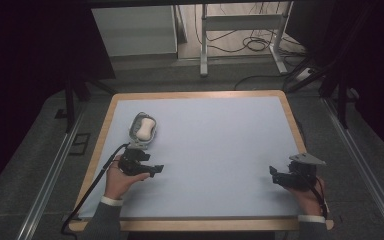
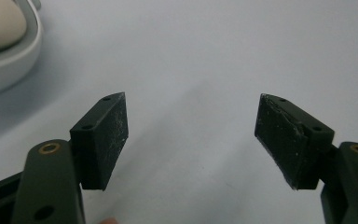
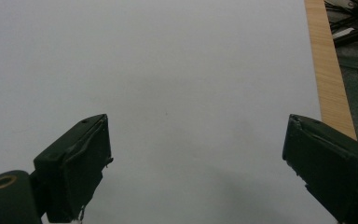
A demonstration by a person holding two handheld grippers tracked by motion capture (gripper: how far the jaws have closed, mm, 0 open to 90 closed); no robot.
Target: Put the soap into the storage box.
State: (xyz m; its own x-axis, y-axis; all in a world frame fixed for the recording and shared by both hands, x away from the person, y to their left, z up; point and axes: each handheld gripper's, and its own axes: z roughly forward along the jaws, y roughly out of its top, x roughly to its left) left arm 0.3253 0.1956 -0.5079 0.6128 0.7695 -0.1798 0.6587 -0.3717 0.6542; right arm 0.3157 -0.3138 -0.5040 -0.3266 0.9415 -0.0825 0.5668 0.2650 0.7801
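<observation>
Now two open tongs rest low on a blue mat (image 1: 215,150).
Left tongs (image 2: 191,140) gape wide and hold nothing; a grey dish (image 1: 135,131) with a white lump (image 1: 145,129) sits just beyond them, cut off at the corner in the left gripper view. Right tongs (image 3: 196,163) gape wide too, empty, near the wooden edge (image 3: 328,70), well apart from the dish.

1. Your right gripper (image 3: 196,172): the two black jaws stand wide apart, with nothing between them.
2. Beneath them lies the pale mat (image 3: 168,70).
3. At upper right runs the table's wooden edge (image 3: 328,70), cables (image 3: 349,18) beyond it.
</observation>
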